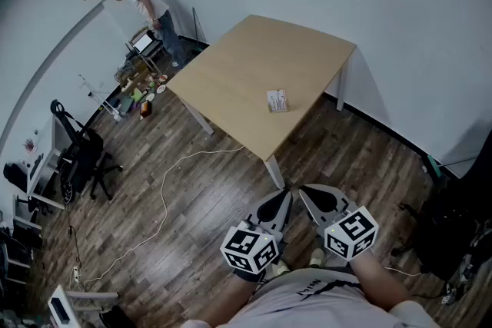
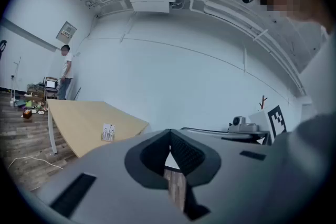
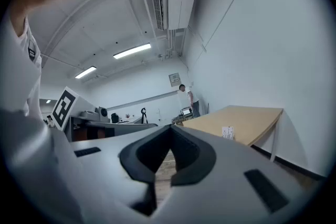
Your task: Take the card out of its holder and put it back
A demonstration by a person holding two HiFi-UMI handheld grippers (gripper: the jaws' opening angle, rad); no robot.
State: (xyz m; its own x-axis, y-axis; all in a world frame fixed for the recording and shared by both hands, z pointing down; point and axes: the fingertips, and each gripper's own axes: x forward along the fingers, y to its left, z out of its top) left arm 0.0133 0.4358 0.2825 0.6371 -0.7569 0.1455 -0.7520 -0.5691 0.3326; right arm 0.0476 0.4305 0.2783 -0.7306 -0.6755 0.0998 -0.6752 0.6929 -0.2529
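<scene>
- The left gripper (image 1: pixel 286 194), a grey two-jaw tool with black padded jaws and a white cube of square black markers, is held low and close to the person's body. In the left gripper view (image 2: pixel 169 135) its jaws meet at the tips with nothing between them.
- The right gripper (image 1: pixel 303 190), of the same build, sits just beside it. Its jaws are likewise drawn together at the tips and empty in the right gripper view (image 3: pixel 170 128).
- Both tools point over the dark wood-plank floor (image 1: pixel 207 188) towards the table, and are well apart from it.
- The small white printed card in its holder (image 1: pixel 277 101) stands upright on the light wooden square table with white legs (image 1: pixel 254 61), near the edge closest to the grippers. It also shows in the left gripper view (image 2: pixel 108 132) and the right gripper view (image 3: pixel 227 132).
- A thin white cable (image 1: pixel 163 196) trails across the floor left of the table.
- A black office chair (image 1: pixel 81 154) stands further left.
- At the far wall a person in a light top (image 1: pixel 150 11) stands bent over a cluttered corner.
</scene>
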